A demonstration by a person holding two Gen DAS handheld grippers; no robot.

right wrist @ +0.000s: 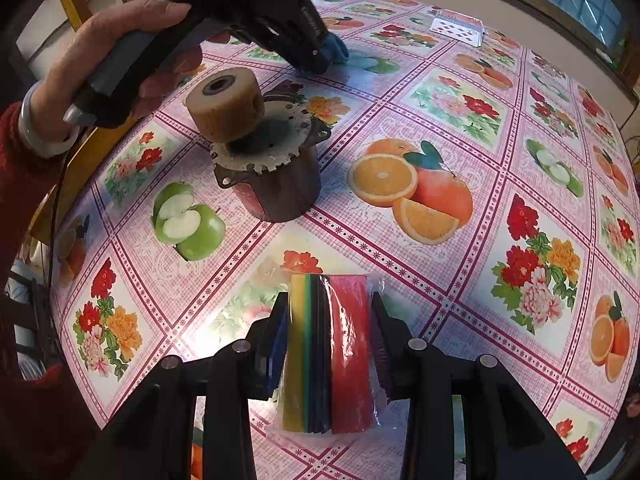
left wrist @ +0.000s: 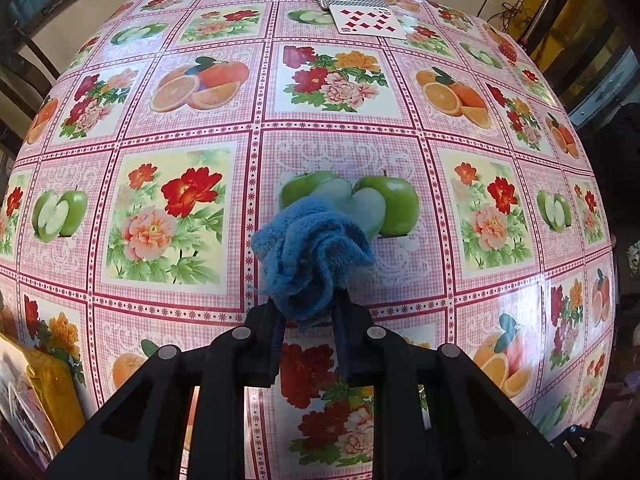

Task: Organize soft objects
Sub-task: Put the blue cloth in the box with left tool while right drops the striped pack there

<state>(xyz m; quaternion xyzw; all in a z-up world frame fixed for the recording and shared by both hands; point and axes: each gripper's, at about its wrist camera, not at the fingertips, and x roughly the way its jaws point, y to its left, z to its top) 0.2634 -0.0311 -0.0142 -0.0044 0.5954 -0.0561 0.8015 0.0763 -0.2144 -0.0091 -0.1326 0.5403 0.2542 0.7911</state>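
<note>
On a table covered with a fruit-and-flower oilcloth [left wrist: 336, 128], the sorting looks midway: both tools carry something and no finished pile shows. The left gripper [left wrist: 308, 304] is closed on a crumpled blue cloth [left wrist: 310, 248], fluffy and bunched, held just above a printed green apple. The right gripper [right wrist: 330, 312] pinches a plastic-wrapped pack of coloured sheets [right wrist: 330, 352], yellow, green, dark and red, near the table's front edge. A motor-like part [right wrist: 264, 160] and playing cards [left wrist: 366, 20] lie untouched.

The tablecloth [left wrist: 400, 280] is glossy, smooth vinyl, throwing glare. The blue cloth [left wrist: 312, 248] looks fuzzy terry, matt. At six o'clock in the right wrist view, coloured sheets [right wrist: 332, 344] sit in crinkly clear plastic wrap.
</note>
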